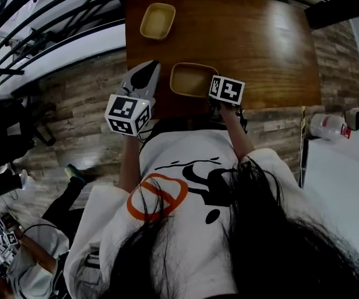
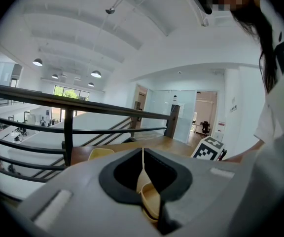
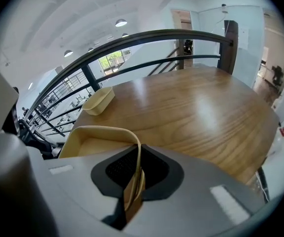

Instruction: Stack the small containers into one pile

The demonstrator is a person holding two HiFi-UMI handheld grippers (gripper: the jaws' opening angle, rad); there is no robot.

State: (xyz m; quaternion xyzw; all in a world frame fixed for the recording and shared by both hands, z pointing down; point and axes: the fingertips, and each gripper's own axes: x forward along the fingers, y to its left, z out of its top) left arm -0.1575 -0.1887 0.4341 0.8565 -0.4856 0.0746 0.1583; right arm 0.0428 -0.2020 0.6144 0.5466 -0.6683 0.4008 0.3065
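Head view: the right gripper [image 1: 214, 96] clamps the near container [image 1: 194, 80] by the rim facing it. The far container [image 1: 157, 20] lies well ahead of the left gripper [image 1: 149, 70]. Left gripper view — jaws pressed together. Right gripper view — jaws pinch the near container's thin wall.

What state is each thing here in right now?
near container: upright, empty, rim gripped.
far container: upright on the table, empty, untouched.
right gripper: shut on the near container's rim.
left gripper: jaws together, holding nothing.
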